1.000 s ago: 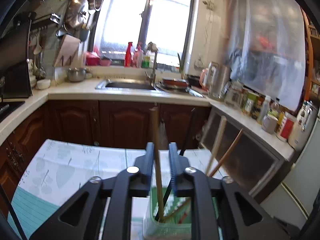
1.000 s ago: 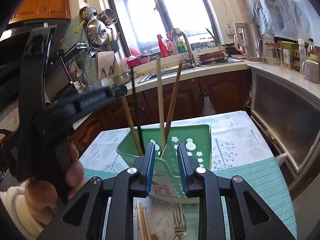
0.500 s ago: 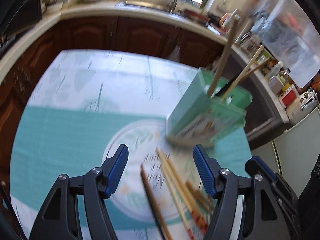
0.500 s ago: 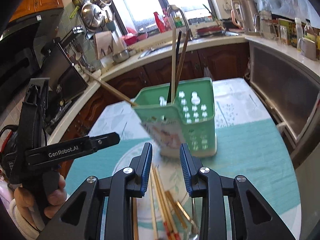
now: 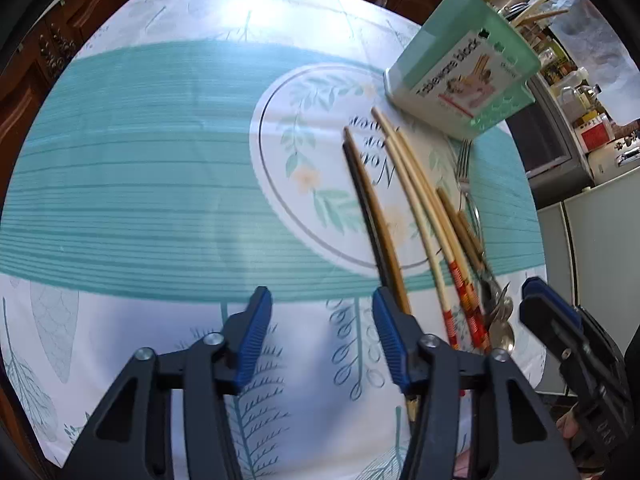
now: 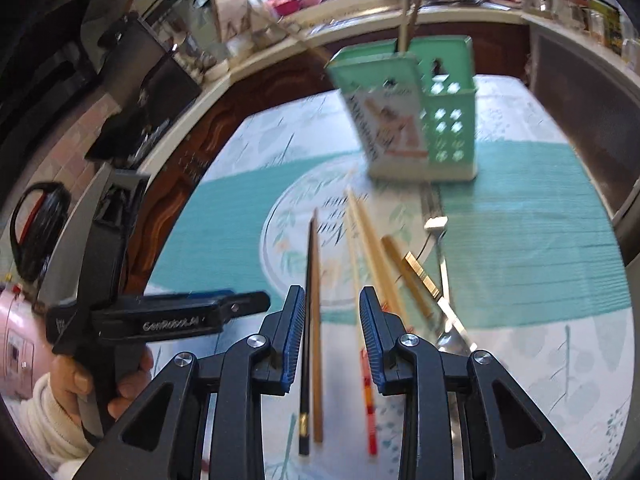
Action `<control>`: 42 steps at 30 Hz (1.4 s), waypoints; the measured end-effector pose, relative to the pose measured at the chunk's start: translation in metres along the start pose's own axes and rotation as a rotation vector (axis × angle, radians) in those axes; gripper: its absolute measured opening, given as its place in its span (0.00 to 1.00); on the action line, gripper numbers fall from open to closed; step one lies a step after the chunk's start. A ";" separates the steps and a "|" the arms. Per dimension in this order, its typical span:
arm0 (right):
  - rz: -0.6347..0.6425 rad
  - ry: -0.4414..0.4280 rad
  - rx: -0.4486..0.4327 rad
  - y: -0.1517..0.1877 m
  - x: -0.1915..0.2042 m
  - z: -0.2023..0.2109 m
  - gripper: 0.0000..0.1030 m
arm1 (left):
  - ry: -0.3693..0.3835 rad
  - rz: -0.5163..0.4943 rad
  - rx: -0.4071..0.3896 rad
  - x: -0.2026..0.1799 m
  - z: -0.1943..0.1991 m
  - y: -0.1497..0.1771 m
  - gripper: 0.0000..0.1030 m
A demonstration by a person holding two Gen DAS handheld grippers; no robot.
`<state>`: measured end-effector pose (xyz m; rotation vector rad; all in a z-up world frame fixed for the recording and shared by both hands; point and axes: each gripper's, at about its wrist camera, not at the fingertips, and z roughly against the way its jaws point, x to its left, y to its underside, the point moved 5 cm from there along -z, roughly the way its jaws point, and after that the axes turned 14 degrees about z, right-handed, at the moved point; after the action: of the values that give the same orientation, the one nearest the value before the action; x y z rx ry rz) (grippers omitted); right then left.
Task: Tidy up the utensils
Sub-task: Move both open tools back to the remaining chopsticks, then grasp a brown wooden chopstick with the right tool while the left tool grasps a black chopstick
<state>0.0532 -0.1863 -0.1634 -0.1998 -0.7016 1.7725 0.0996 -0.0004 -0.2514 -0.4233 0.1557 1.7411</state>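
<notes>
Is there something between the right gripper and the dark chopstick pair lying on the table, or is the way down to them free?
Nothing visible blocks it. The right gripper is open, and the dark chopstick pair lies directly between its fingers on the tablecloth. The pale chopsticks lie to the right, apart from that pair.

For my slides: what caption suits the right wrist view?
Open right gripper straddles black and brown chopsticks before green utensil holder.
</notes>
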 end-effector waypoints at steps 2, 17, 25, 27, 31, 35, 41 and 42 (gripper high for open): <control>0.021 -0.018 0.043 0.009 0.011 -0.006 0.28 | 0.003 0.010 0.022 0.004 -0.003 0.005 0.31; 0.066 -0.007 0.380 -0.008 0.022 -0.088 0.12 | 0.059 0.010 0.018 0.017 0.000 0.000 0.29; 0.160 0.048 0.470 -0.032 0.031 -0.108 0.11 | 0.082 0.010 0.020 0.023 0.003 -0.003 0.29; 0.183 0.062 0.497 -0.039 0.032 -0.117 0.11 | 0.080 0.008 0.018 0.023 0.005 -0.004 0.29; 0.239 0.083 0.558 -0.047 0.040 -0.128 0.11 | 0.069 0.004 0.017 0.023 0.006 -0.006 0.29; 0.274 0.088 0.589 -0.054 0.044 -0.131 0.09 | 0.070 -0.013 0.057 0.015 0.005 -0.008 0.29; 0.135 0.027 0.613 -0.053 0.038 -0.123 0.06 | 0.038 -0.036 0.168 -0.001 -0.009 -0.008 0.30; 0.094 0.013 0.606 -0.052 0.035 -0.119 0.06 | 0.028 -0.038 0.184 -0.006 -0.012 -0.010 0.30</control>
<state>0.1412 -0.1032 -0.2233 0.1693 -0.1244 1.9888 0.1121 -0.0077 -0.2594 -0.3136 0.3235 1.6675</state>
